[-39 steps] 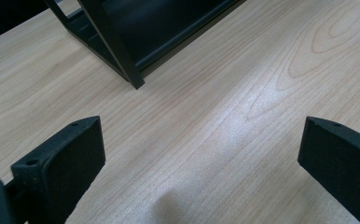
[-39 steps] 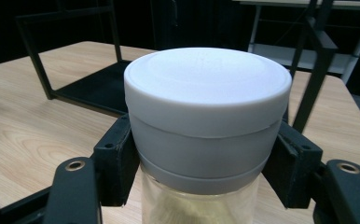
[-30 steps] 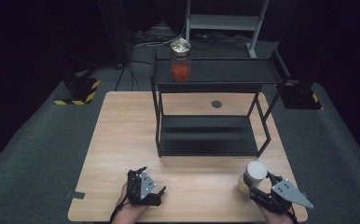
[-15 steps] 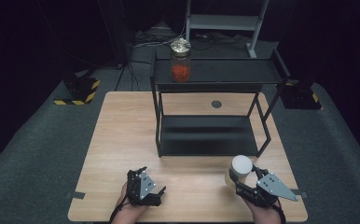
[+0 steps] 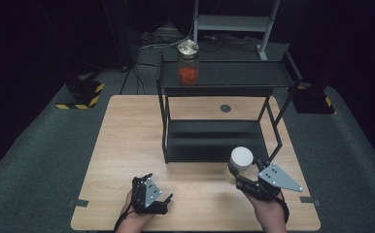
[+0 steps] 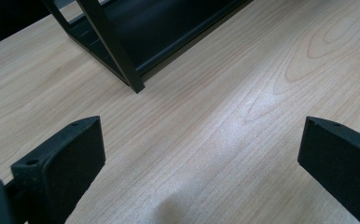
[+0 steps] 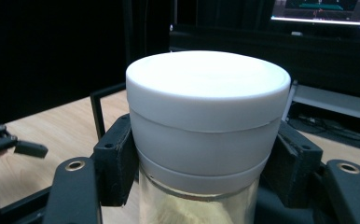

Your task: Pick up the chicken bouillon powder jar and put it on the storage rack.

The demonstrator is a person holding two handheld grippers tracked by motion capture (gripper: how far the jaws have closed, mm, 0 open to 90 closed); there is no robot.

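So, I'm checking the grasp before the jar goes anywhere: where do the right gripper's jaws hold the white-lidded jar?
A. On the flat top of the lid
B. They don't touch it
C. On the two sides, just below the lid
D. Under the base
C: in the right gripper view the right gripper has its jaws pressed on opposite sides of the white-lidded jar, just under the lid.

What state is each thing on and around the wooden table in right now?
White-lidded glass jar: lid on, upright, gripped below the lid by the right claw.
Left claw: open, empty, above bare wood.
Glass jar with metal lid and red contents: closed, upright on the black metal shelf's top tier.
Shelf's lower tier: nothing on it.
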